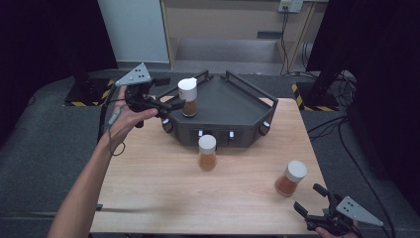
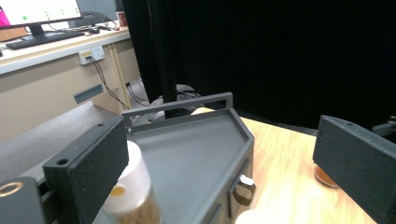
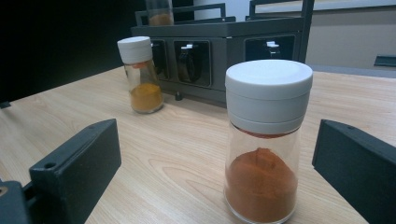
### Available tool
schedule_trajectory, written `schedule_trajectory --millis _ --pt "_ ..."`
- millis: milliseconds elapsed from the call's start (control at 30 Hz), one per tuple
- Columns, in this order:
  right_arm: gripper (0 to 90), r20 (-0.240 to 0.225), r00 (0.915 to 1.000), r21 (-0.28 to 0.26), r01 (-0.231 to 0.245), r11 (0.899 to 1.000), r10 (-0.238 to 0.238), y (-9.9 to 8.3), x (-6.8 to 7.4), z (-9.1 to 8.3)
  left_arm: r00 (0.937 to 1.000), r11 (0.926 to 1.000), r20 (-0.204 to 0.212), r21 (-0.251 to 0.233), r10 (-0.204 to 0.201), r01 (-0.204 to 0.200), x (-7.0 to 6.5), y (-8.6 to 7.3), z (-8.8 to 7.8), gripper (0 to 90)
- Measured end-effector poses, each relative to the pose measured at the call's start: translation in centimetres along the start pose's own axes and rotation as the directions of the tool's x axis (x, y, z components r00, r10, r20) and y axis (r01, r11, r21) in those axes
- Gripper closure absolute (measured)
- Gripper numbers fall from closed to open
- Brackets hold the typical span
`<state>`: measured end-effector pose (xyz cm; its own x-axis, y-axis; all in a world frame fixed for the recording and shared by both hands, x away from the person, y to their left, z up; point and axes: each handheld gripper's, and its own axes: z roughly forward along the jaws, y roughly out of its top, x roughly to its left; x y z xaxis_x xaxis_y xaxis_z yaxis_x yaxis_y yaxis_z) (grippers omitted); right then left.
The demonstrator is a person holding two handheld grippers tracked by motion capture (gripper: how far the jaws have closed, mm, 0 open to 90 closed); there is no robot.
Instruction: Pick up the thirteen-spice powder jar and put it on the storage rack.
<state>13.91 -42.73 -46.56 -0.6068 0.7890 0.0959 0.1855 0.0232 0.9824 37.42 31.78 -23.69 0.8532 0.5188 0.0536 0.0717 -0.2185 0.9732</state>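
Right gripper (image 1: 311, 199): jaws spread, near table edge, aimed at the red spice jar (image 1: 290, 178) just ahead; close squarely on the glass below the white cap.
Middle jar (image 1: 207, 152): stands on the wooden table (image 1: 148, 173) before the rack, clear of the approach.
Left gripper (image 1: 171, 105): jaws spread, beside the jar (image 1: 188, 97) standing on the dark rack (image 1: 233, 106).

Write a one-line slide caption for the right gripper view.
Open right gripper faces a white-capped spice jar on the wooden table, a second jar standing before the dark rack.
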Motion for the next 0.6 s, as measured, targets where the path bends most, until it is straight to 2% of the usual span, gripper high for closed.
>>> schedule_trajectory --millis 233,600 --pt "1.5 0.001 1.0 0.003 0.004 1.0 -0.004 0.1 0.0 0.0 0.9998 0.9997 0.017 -0.022 0.01 -0.01 -1.0 -1.4 -1.6 2.0" --pt "1.6 0.002 1.0 0.003 0.006 1.0 -0.006 0.1 0.1 0.1 0.9992 0.9988 0.0 -0.027 0.04 -0.04 -3.4 -3.3 -3.9 2.1"
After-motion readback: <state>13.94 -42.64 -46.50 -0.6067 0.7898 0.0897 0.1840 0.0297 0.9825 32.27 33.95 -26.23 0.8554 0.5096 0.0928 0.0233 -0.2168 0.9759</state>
